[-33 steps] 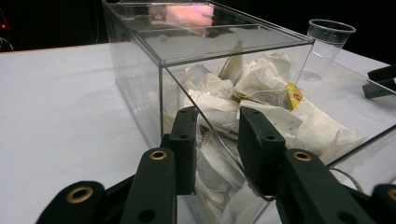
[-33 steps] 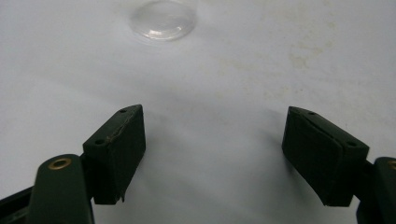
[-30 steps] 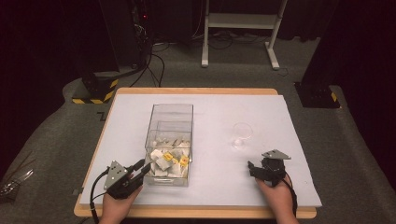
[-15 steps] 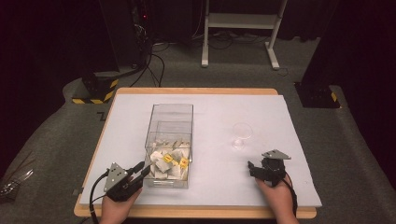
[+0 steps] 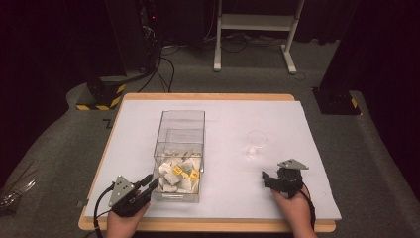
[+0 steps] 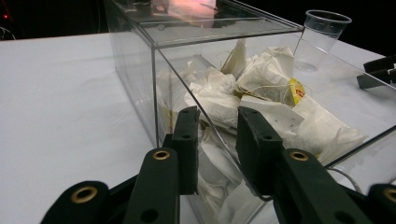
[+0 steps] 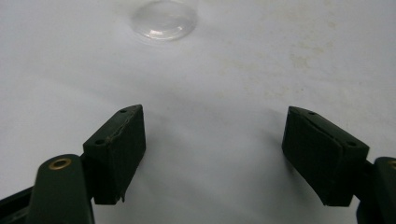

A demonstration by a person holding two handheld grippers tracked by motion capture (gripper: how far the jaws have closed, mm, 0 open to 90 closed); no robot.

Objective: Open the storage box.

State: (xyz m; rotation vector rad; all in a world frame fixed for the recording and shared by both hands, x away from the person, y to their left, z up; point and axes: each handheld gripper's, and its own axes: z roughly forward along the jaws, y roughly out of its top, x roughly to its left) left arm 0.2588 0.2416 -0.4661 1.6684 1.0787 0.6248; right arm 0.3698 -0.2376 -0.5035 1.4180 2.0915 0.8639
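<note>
The clear plastic box (image 5: 179, 154) stands on the tabletop (image 5: 317, 198) left of centre, its near end close to the front edge, and its near half holds a heap of white tea bags (image 6: 261, 100) with strings and yellow tags; print on the tags is too small to read. A dark strip of lettering along the box's near bottom edge is also too small to make out. The left gripper (image 5: 143, 187) sits at the box's near left corner; in the left gripper view its jaws stand narrowly apart on either side of the box's slanted clear wall, and I cannot tell whether the pads press on it. A clear plastic cup (image 5: 257, 144) stands upright right of centre, well apart from the box. The right gripper (image 5: 268, 178) rests near the front edge, just short of the cup, with its jaws spread wide and nothing but bare surface between them. The tabletop is a wooden board covered by a white sheet (image 5: 233, 114), faintly stained in places, with wood showing along the edges. It stands on grey carpet (image 5: 59, 139) in a dark room. Beyond the far edge are a white metal frame (image 5: 255, 29), black cables (image 5: 161, 69) on the floor, and black bases with yellow-and-black hazard stripes (image 5: 101, 94).
</note>
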